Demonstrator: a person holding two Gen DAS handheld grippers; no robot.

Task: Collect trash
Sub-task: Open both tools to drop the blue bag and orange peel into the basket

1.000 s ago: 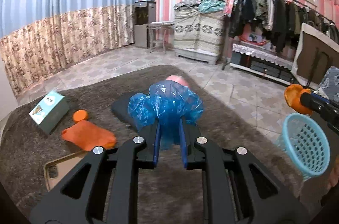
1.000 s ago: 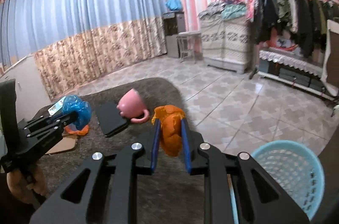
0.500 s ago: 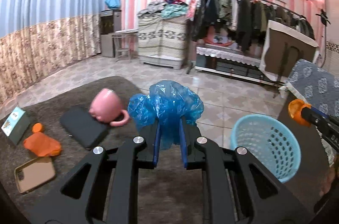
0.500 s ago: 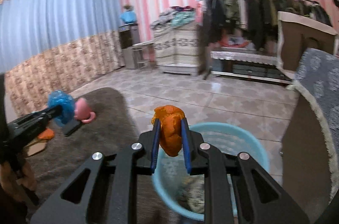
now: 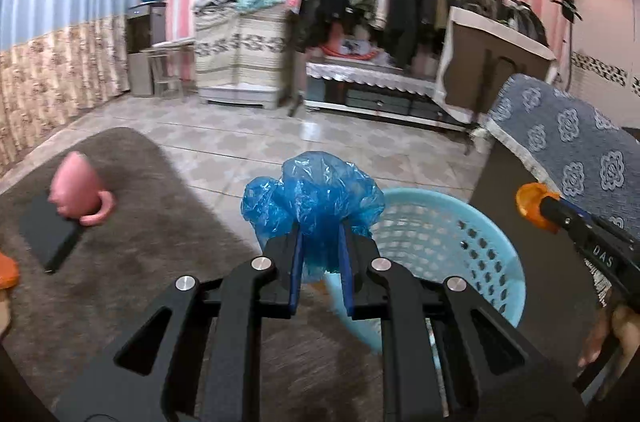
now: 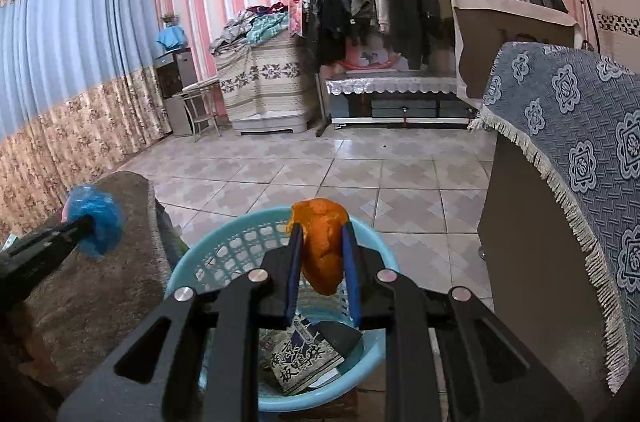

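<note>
My left gripper is shut on a crumpled blue plastic bag and holds it at the left rim of the light blue basket. My right gripper is shut on a crumpled orange peel and holds it over the basket, which has a printed wrapper inside. The right gripper with the orange piece shows at the right of the left wrist view. The left gripper with the blue bag shows at the left of the right wrist view.
A brown rug carries a pink mug on its side and a black flat case. An orange scrap lies at the left edge. A cabinet with a blue patterned cloth stands right of the basket. Tiled floor lies beyond.
Both grippers have swung right, from the rug to the basket. The orange piece now hangs over the basket and the blue bag has reached its left rim. Both stay gripped.
</note>
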